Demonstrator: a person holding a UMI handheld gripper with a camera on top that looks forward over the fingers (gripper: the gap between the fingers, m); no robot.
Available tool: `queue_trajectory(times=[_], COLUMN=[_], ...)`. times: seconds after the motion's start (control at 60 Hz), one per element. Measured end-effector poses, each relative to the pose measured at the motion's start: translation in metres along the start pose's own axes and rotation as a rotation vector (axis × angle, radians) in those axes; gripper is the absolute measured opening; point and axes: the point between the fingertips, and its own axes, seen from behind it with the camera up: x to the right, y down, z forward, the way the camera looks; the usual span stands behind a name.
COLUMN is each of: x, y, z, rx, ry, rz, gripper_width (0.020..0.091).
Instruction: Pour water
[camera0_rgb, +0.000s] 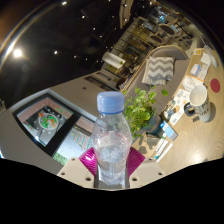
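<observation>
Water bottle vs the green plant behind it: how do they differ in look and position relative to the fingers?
The water bottle is clear plastic with a pale blue cap; the green plant is leafy and opaque. The bottle stands between the gripper fingers, against the pink pads; the plant sits beyond them. The bottle looks far larger, being nearer.

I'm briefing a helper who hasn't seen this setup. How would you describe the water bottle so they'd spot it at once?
Start at the pale tabletop, then find the tongs with pink pads. The water bottle stands gripped between them, in front of a leafy green plant. It is the only clear plastic thing there, topped by a light blue cap.
</observation>
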Motion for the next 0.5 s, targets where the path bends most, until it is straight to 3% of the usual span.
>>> queue_trajectory(times=[0.217,0.5], x=[0.077,0.152], y=[-0.081,-0.105], z=[0.023,0.05], rx=[0.03,0.025], ry=[-0.067,-0.122], rz=[0.487,1.043], gripper_width=[0.0339,0.0339])
